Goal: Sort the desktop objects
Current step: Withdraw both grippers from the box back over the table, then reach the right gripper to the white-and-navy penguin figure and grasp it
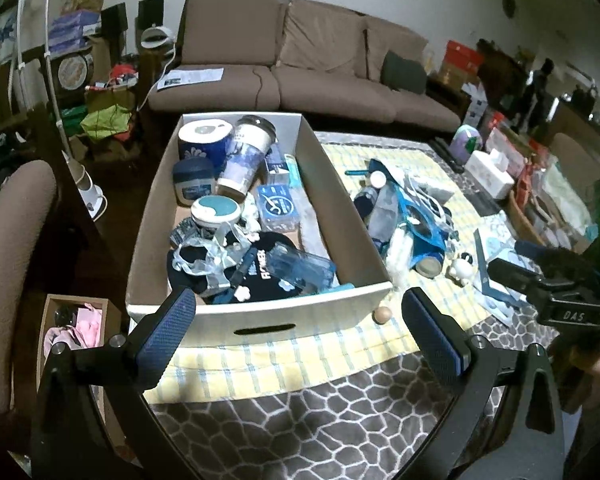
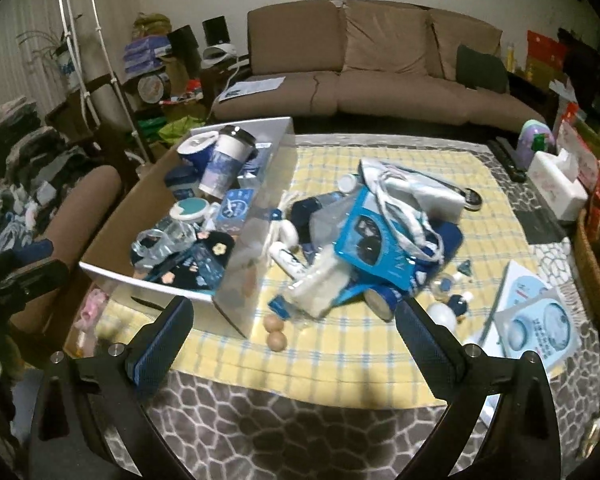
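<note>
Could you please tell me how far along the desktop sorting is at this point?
Partly done: the white cardboard box already holds a paper coffee cup and a toilet roll. Both the left gripper and right gripper are open, holding nothing. The blue-and-white pile on the yellow checked cloth remains.

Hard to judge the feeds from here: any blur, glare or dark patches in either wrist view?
Left wrist view: fairly sharp on the cardboard box, dark vignetted corners, green light flare at the right edge. Right wrist view: softer, slight blur over the blue pile, a shadow across the yellow checked cloth near the fingers.
</note>
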`<action>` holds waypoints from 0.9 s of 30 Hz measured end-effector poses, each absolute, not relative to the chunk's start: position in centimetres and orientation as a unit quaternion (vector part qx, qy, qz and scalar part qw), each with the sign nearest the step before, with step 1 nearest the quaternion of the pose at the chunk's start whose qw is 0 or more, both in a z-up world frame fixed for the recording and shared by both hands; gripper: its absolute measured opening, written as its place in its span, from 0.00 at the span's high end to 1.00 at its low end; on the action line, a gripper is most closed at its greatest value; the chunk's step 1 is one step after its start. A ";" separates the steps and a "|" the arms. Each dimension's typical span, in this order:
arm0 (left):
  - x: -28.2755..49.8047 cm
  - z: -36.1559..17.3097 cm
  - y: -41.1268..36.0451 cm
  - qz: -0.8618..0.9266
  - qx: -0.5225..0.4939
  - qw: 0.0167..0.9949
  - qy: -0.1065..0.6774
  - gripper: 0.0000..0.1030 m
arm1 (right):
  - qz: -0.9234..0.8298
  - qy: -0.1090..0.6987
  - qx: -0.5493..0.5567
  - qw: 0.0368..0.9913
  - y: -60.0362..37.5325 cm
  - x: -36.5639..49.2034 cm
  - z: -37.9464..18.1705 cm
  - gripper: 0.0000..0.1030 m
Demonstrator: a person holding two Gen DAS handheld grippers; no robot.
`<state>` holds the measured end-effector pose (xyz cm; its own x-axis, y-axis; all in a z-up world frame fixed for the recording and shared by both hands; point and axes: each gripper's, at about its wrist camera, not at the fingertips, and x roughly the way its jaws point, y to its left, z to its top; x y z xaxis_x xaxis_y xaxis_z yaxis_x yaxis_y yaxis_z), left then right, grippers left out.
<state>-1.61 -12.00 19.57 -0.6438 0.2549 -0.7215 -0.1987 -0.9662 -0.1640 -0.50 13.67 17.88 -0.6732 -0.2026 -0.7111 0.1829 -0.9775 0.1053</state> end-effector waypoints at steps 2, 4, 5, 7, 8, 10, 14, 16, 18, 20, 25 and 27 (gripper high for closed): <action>-1.4 19.2 -11.6 0.904 -0.407 0.128 -0.035 0.00 | -0.914 -0.006 0.393 0.104 14.1 -0.2 17.7 0.00; -1.0 18.9 -11.1 0.903 -0.406 0.137 -0.037 0.00 | -0.912 -0.001 0.396 0.105 14.9 0.0 17.6 0.00; -0.9 18.9 -10.8 0.903 -0.403 0.143 -0.039 0.00 | -0.912 0.000 0.396 0.104 15.4 0.1 17.5 0.00; -0.5 18.7 -10.0 0.902 -0.401 0.155 -0.038 0.00 | -0.912 -0.008 0.400 0.095 17.4 0.2 17.3 0.00; -0.4 18.5 -9.3 0.900 -0.402 0.164 -0.037 0.00 | -0.911 -0.013 0.402 0.092 18.1 0.1 17.2 0.00; -0.3 18.0 -7.9 0.898 -0.403 0.175 -0.030 0.00 | -0.910 -0.031 0.406 0.082 20.8 0.0 16.7 0.00; -0.2 16.9 -4.9 0.893 -0.404 0.197 -0.014 0.00 | -0.908 -0.045 0.412 0.058 24.7 -0.2 15.6 0.00; -0.3 16.3 -2.9 0.889 -0.405 0.213 -0.007 0.00 | -0.906 -0.046 0.419 0.045 26.4 -0.4 14.5 0.00; -0.5 15.8 -1.2 0.885 -0.405 0.229 0.000 0.00 | -0.903 -0.042 0.426 0.037 27.6 -0.6 13.4 0.00; -0.6 15.1 0.6 0.880 -0.407 0.246 0.006 0.00 | -0.902 -0.035 0.428 0.038 28.3 -0.8 12.3 0.00; -1.1 13.6 4.1 0.872 -0.408 0.272 0.020 0.00 | -0.895 -0.013 0.443 0.038 29.0 -2.1 9.3 0.01; -1.4 12.9 5.4 0.870 -0.409 0.275 0.027 0.00 | -0.891 -0.028 0.451 0.040 29.4 -3.0 8.2 0.01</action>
<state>-1.41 5.42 12.95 -0.5139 0.4561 -0.7265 -0.5002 -0.8474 -0.1782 -2.99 29.44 8.19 -0.5892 -0.0965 -0.8022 0.0465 -0.9952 0.0856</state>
